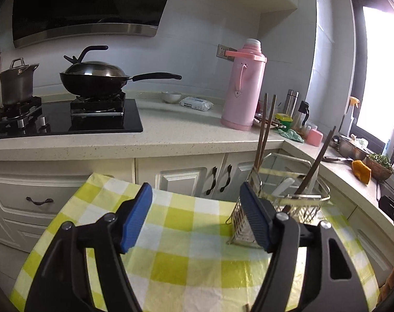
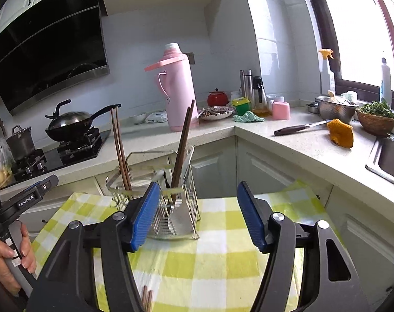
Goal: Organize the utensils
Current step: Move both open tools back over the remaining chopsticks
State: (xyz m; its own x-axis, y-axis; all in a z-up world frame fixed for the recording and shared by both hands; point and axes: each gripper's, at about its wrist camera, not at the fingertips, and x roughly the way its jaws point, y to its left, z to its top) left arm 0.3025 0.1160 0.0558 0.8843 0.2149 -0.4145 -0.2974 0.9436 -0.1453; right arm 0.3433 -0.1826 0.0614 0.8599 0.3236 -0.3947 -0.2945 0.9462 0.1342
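Chopsticks (image 2: 181, 153) stand upright in the wire utensil caddy (image 2: 182, 223) toward the far edge of my checked-cloth worktop (image 2: 223, 260), another pair (image 2: 120, 153) leaning in its left compartment beside a white spatula (image 2: 182, 215); upright, I judge, so they drain and stay sorted. My right jaws (image 2: 197, 215) gape empty before it, my left jaws (image 1: 197, 215) likewise wide with nothing between. More chopstick tips (image 2: 147, 299) lie at the near edge.

The brown wooden chopstick tips (image 2: 147, 300) run off the bottom edge, their length unseen. The blue-padded right gripper (image 2: 198, 214) hides the wire utensil caddy's (image 2: 190, 182) left side.
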